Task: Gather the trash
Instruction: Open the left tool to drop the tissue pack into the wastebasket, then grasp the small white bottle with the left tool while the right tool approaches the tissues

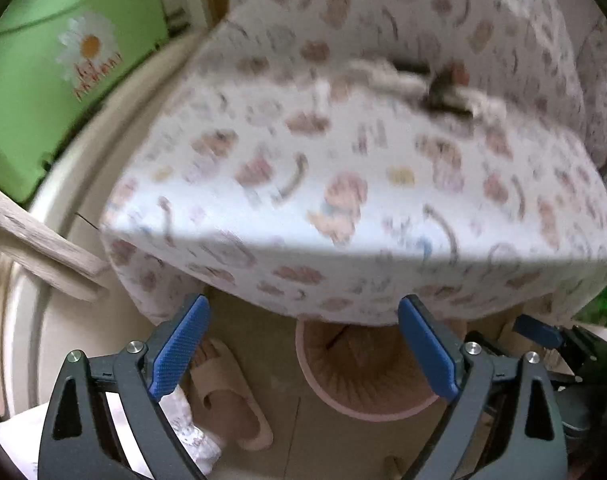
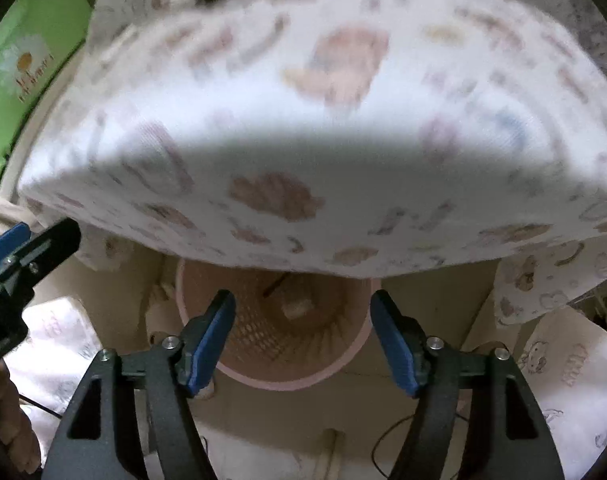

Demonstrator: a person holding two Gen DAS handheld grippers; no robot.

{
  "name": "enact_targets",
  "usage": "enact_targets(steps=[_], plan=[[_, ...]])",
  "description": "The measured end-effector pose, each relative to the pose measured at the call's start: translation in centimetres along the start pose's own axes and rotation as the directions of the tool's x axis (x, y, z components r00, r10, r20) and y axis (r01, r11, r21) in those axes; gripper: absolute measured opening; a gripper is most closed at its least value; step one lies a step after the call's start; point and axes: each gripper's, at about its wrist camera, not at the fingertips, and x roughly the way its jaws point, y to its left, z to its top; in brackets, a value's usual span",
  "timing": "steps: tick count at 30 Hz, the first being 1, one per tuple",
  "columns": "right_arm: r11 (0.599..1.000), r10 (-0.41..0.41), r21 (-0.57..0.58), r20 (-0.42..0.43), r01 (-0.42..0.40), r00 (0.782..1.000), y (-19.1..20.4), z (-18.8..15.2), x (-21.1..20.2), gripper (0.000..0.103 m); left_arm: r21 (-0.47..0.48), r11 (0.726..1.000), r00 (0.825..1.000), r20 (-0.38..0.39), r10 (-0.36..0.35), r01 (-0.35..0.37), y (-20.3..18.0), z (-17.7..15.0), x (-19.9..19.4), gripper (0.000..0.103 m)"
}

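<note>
A pink mesh waste basket (image 2: 279, 336) stands on the floor below the edge of a bed with a cartoon-print sheet (image 2: 303, 120). A pale scrap (image 2: 297, 309) and a dark stick lie inside it. My right gripper (image 2: 303, 340) is open and empty right above the basket. My left gripper (image 1: 303, 354) is open and empty, beside the basket (image 1: 359, 372) and over the floor. Blurred dark and pale trash (image 1: 435, 84) lies on the bed top, far from both grippers.
A green box with a daisy print (image 1: 63, 80) stands at the far left by a cream curved frame (image 1: 95, 128). A pink slipper (image 1: 231, 400) lies on the floor left of the basket. Printed cloth (image 2: 575, 368) lies on the floor at right.
</note>
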Motion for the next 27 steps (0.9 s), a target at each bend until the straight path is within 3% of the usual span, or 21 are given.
enact_targets(steps=[3, 7, 14, 19, 23, 27], plan=[[1.0, 0.002, -0.028, 0.058, 0.0, 0.998, 0.6, 0.1, -2.1, 0.072, 0.012, 1.0, 0.998, 0.058, 0.013, -0.014, 0.2, 0.3, -1.5, 0.097], [0.997, 0.035, -0.077, 0.115, -0.026, 0.993, 1.6, 0.1, -4.4, 0.077, 0.03, 0.999, 0.997, 0.079, -0.019, 0.017, 0.2, 0.6, -2.9, 0.097], [0.993, 0.045, -0.117, 0.195, -0.023, 0.98, 2.4, 0.3, -7.7, 0.077, -0.033, 0.999, 0.994, 0.108, -0.033, 0.037, 1.1, 1.3, -3.5, 0.097], [0.993, 0.028, -0.118, 0.257, 0.003, 0.966, 2.3, 0.6, -8.9, 0.077, -0.06, 0.997, 0.992, 0.116, -0.043, 0.05, 1.7, 2.1, -3.6, 0.097], [0.99, 0.061, -0.136, 0.272, -0.025, 0.96, 2.1, 0.5, -9.8, 0.078, -0.037, 0.998, 0.987, 0.153, -0.045, 0.052, 1.5, 2.1, -4.7, 0.097], [0.988, 0.031, -0.152, 0.309, 0.017, 0.95, 2.3, 0.6, -10.4, 0.079, -0.069, 0.995, 0.983, 0.173, -0.056, 0.069, 2.2, 2.2, -5.2, 0.098]])
